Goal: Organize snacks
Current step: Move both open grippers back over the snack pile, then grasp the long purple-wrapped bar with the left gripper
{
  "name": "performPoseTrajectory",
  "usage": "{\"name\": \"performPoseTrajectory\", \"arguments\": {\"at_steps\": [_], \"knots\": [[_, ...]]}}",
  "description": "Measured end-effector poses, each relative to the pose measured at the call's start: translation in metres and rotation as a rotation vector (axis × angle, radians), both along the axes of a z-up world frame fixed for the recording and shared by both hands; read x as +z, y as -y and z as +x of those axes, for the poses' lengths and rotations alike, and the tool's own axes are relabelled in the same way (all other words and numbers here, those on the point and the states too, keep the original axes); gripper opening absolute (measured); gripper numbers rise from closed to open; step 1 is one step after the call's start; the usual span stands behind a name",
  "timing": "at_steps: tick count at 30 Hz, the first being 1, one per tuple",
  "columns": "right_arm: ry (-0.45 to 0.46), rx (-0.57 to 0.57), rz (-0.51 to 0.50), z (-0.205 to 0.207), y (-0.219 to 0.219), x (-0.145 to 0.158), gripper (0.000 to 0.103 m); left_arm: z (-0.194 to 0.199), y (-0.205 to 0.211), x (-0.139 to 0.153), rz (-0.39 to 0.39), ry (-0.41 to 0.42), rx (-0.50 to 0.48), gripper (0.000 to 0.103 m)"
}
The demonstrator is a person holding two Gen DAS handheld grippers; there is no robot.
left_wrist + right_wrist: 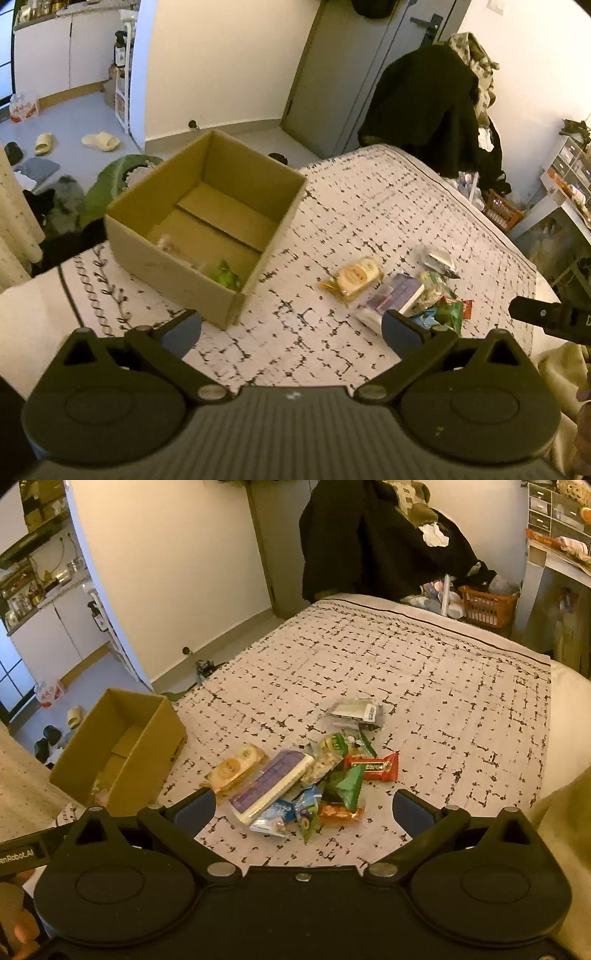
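Note:
An open cardboard box stands on the patterned bedspread, with a green packet and clear wrappers inside. To its right lies a pile of snacks: a yellow biscuit pack, a purple-and-white pack, a green packet, a red bar, an orange packet and a silver pouch. My left gripper hovers open in front of the box, holding nothing. My right gripper hangs open just above the near edge of the pile.
A chair draped in dark clothes stands past the bed's far edge. An orange basket and shelves sit at the right. Slippers lie on the floor to the left, by a large green leaf.

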State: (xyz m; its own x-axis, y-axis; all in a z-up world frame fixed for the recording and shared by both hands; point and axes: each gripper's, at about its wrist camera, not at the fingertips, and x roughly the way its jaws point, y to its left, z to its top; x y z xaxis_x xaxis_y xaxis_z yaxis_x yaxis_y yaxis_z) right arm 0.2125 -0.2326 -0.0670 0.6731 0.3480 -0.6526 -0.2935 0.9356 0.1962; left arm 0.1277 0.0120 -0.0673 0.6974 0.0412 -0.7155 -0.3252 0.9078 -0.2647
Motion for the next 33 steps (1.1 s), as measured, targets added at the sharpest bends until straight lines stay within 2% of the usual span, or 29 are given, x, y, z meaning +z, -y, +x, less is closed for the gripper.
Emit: {"name": "performPoseTrajectory", "arguments": {"at_steps": [5,8,13,16,18,21,23,26,29,33], "knots": [[-0.051,-0.045,0.003,0.016,0.005,-0.01,0.103,0.018,0.009,-0.012,-0.016,-0.011,-0.017,0.103],[-0.051,-0.05,-0.013,0.02,0.005,-0.015,0.103,0.028,0.014,-0.016,-0.005,0.006,-0.031,0.103],[-0.045,-0.07,-0.012,0.027,0.008,-0.021,0.102,0.048,0.035,-0.022,0.051,0.064,-0.135,0.099],[-0.066,-0.066,0.008,0.032,0.01,-0.024,0.095,0.06,0.042,-0.025,0.058,0.08,-0.168,0.094],[-0.084,-0.068,0.016,0.034,0.01,-0.028,0.085,0.07,0.046,-0.029,0.042,0.074,-0.193,0.091],[-0.119,-0.057,0.016,0.04,0.007,-0.036,0.071,0.084,0.054,-0.037,0.049,0.058,-0.236,0.08],[-0.139,-0.044,0.0,0.044,0.004,-0.042,0.065,0.093,0.057,-0.044,0.039,0.04,-0.263,0.071],[-0.151,-0.022,-0.036,0.049,-0.002,-0.05,0.06,0.104,0.059,-0.055,0.004,-0.001,-0.295,0.062],[-0.179,-0.007,-0.029,0.051,-0.003,-0.055,0.055,0.111,0.065,-0.064,-0.008,0.011,-0.356,0.062],[-0.187,0.022,-0.044,0.054,-0.01,-0.06,0.052,0.115,0.066,-0.082,-0.043,0.002,-0.366,0.062]]}}
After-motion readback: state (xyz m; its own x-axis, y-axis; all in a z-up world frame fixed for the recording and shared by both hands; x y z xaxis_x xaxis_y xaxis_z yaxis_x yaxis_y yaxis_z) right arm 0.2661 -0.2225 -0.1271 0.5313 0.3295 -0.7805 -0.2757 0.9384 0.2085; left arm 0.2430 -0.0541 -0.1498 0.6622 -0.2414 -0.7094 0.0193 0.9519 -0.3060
